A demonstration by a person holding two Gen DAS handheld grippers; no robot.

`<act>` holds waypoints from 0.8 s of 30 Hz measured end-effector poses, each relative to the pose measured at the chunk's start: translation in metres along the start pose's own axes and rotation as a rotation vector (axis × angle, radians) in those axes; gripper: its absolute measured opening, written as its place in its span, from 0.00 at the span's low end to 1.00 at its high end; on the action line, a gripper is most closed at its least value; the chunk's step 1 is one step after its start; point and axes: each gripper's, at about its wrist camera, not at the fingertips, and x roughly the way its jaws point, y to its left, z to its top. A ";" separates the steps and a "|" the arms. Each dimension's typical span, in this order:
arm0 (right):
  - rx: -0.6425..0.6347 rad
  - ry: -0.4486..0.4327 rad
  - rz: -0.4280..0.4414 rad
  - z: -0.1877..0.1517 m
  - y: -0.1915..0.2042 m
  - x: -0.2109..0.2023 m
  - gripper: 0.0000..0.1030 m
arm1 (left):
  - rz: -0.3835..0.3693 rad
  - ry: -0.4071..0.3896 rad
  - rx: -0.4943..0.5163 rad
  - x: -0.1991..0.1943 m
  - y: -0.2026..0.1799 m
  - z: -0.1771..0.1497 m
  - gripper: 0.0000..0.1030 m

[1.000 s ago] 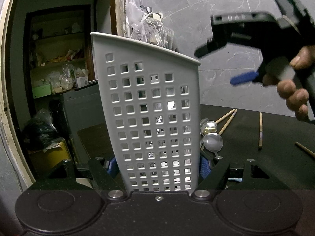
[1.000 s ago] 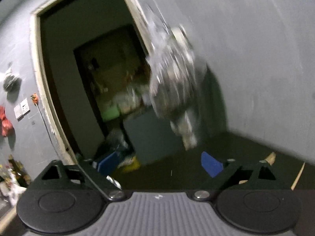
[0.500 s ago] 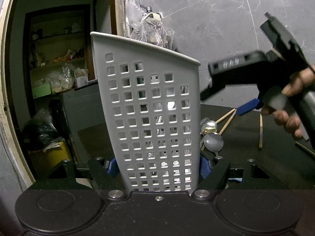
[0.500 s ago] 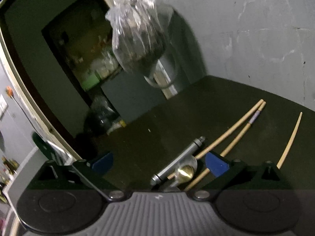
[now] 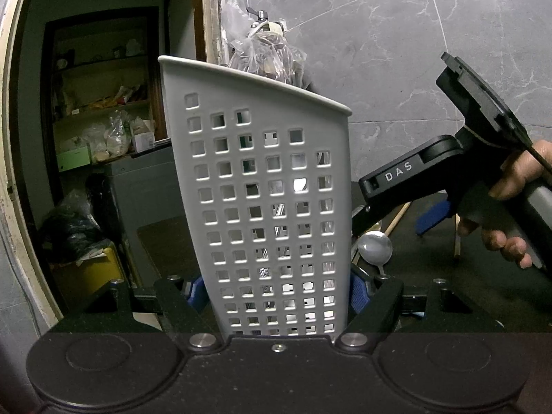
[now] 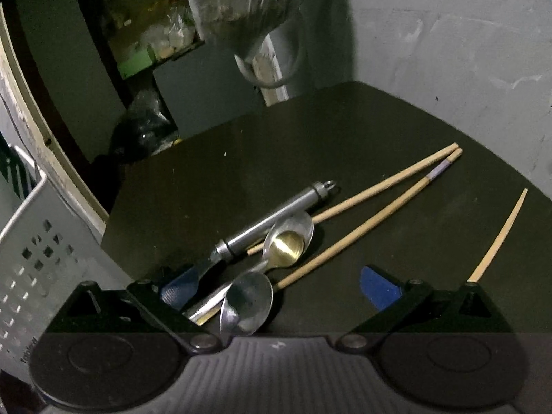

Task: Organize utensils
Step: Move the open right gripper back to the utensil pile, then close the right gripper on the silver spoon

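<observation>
Left gripper (image 5: 276, 296): your fingers were clamped on the base of the white perforated holder (image 5: 262, 200), one blue pad on each side wall, and the holder stood upright on the dark surface (image 6: 241, 158). You did well to keep it pinned; it looked light and likely to tip.

Right gripper (image 6: 276, 288): your fingers stood at full spread with nothing between the pads, tilted down over the pile of utensils.

Utensil pile: the two steel spoons (image 6: 246, 302) lay bowl-up at 6 o'clock in the right wrist view, partly under your left pad (image 6: 179, 288). The metal-handled tool (image 6: 272, 217) ran up toward 1 o'clock, resting on the wooden chopsticks (image 6: 379, 186). A lone chopstick (image 6: 500, 238) lay well apart at 3 o'clock.

Holder position: it sat at 9 o'clock of the pile, near it; metal glints through its holes suggested some pieces were already inside.

Best target: I judged the nearer spoon the easiest pick, since it lay on top.

Approach: you needed to shift so its handle sat between both pads, not under one.

Risk: closing on crossed pieces could have dragged the tool and the chopsticks along.
</observation>
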 end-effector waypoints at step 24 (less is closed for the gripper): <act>0.006 0.046 0.106 0.001 -0.001 0.003 0.20 | 0.000 0.001 -0.001 0.000 0.000 0.001 0.75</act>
